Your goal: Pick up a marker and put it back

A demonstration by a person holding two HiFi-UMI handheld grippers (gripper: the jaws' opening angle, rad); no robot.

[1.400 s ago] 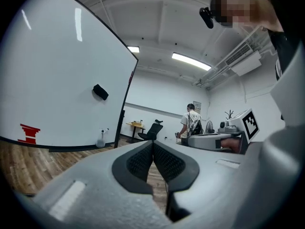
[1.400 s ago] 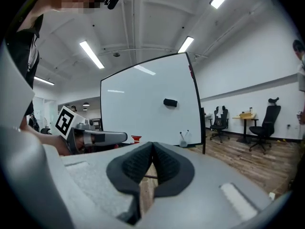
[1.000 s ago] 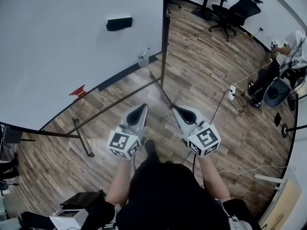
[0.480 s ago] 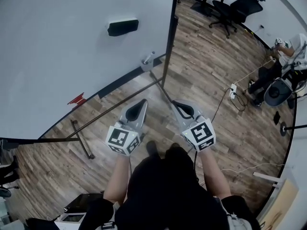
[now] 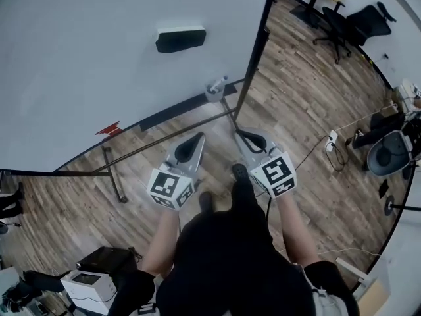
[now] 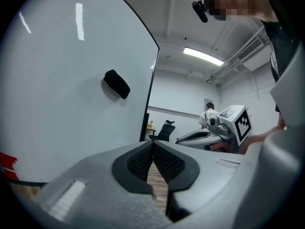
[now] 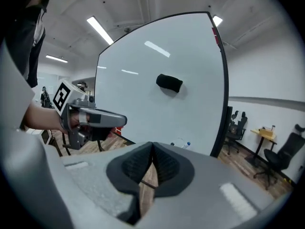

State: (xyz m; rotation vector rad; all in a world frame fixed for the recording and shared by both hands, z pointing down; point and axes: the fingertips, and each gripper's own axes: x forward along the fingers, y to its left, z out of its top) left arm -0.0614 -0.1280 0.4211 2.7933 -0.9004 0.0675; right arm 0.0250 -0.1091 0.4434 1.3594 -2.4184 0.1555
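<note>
**Left hand-held gripper (image 5: 197, 137) and right hand-held gripper (image 5: 241, 135) both pressed shut, marker (image 5: 218, 83) at the whiteboard's (image 5: 99, 64) lower edge**

Both hand-held grippers hang side by side over the plank floor (image 5: 296, 110), just short of the whiteboard's lower right corner, tips aimed toward it. In the left gripper view the ribbed black pads (image 6: 140, 161) meet at the tip with nothing between them. Only floor shows through the narrow slot lower down. The right gripper view shows the same: pads (image 7: 164, 163) touching at the tip, nothing pinched. Neither hand-held gripper touches the whiteboard.

The marker, pale with a bluish cap, stands tilted in a small grey holder (image 5: 212, 96). The holder sits at the whiteboard's bottom edge, beside its black right-hand post (image 5: 253, 54). Marker and holder lie ahead of the hand-held grippers and apart from both.

A black eraser (image 5: 180, 39) clings to the whiteboard's face, above the holder. A small red strip (image 5: 108, 129) sits on the bottom edge, well left of the holder. Past the whiteboard's right side stands a black office chair (image 5: 358, 25).
</note>
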